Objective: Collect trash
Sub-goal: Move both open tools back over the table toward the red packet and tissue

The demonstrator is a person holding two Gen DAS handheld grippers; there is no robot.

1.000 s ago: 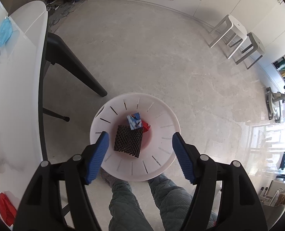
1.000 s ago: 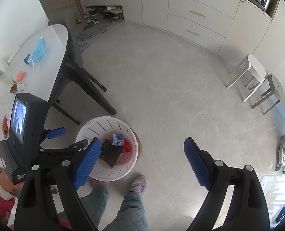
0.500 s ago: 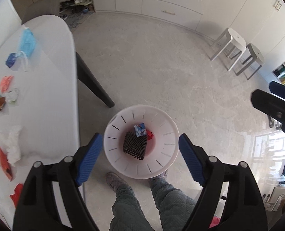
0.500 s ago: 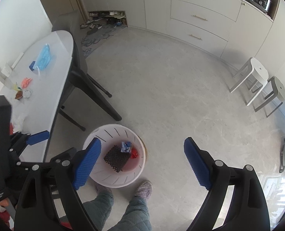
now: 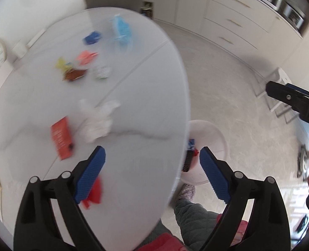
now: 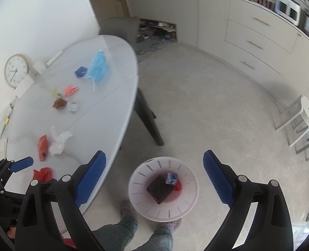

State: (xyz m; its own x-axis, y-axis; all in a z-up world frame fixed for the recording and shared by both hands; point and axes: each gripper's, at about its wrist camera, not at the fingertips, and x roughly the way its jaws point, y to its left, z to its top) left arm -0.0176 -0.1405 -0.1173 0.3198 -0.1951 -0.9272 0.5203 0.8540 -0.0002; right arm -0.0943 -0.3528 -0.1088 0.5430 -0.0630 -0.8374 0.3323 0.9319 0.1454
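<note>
The left gripper (image 5: 152, 173) hangs above the near edge of the white table (image 5: 146, 108), pointing steeply down, its blue fingers (image 5: 90, 171) spread wide with nothing between them. They have just been opening further, which suits a tool being readied for its next pick. Directly below the left finger lies a crumpled red wrapper (image 5: 95, 192), the closest piece of trash.

The right gripper (image 6: 154, 177) is tilted down over the floor beside the table, and its fingers (image 6: 216, 177) have also just widened and are empty. Between them in its view sits the white basket (image 6: 146, 207) on the floor, just in front of the person's slippered feet (image 6: 128, 209). It stands close to the table edge, probably so that scraps can be carried over with a short swing. It already contains a dark mesh piece (image 6: 159, 189), a small blue packet (image 6: 171, 177) and a red scrap (image 6: 178, 186).

Further along the table lie an orange-red packet (image 5: 60, 139) and a wad of white tissue (image 5: 97, 121) just beside it. Beyond those sits a cluster of small wrappers: brown (image 5: 74, 75), yellow (image 5: 60, 63), pink (image 5: 85, 56) and a pale crumpled one (image 5: 101, 72). Furthest off are a dark blue wrapper (image 5: 91, 37) and a light blue face mask (image 5: 122, 31). Most of the collecting seems yet to be done.
</note>
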